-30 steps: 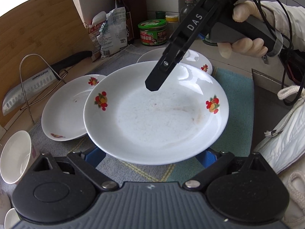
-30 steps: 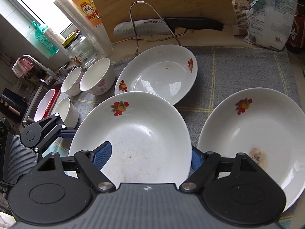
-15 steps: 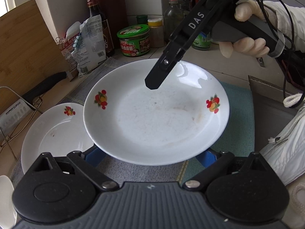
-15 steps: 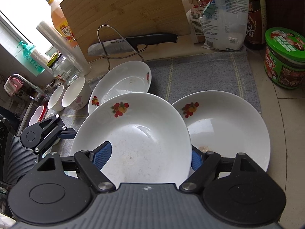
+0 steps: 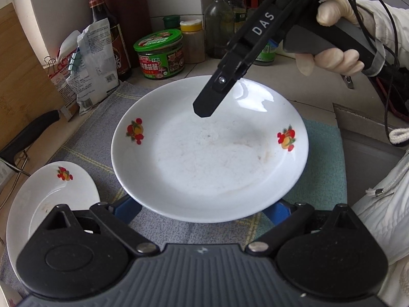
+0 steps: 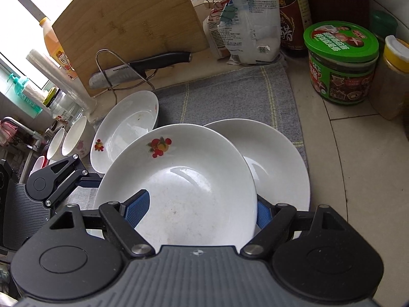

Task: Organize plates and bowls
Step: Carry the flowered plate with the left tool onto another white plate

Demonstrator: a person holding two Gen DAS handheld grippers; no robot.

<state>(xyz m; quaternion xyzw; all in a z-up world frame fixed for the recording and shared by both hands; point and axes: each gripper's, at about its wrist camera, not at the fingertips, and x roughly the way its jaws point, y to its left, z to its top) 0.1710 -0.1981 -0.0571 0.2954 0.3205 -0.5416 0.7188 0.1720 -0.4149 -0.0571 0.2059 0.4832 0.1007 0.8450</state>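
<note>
Plate (image 5: pixel 209 158), white glazed ceramic with small fruit prints on its rim, is carried level between both tools above the grey cloth (image 5: pixel 97 133) on the bench, right over a second plate (image 6: pixel 281 168) lying on that cloth. Left gripper (image 5: pixel 202 212): its blue pads sit under and against the near rim, jaws closed on the plate. Right gripper (image 6: pixel 202 207): in its own view its pads press the plate's edge on both sides, so it too grips the plate; its black finger (image 5: pixel 212 99) shows over the far rim in the left view. Judgement on handling: stiff, fairly heavy for its thickness, brittle, and slick at the glaze, with greasy smears in the well. Best hold is opposite rim edges, as now, with the plate kept flat so it cannot slide out. A third plate (image 5: pixel 43 204) and several bowls (image 6: pixel 76 138) lie to the side. Setting down should be slow; ceramic on ceramic chips easily.
</note>
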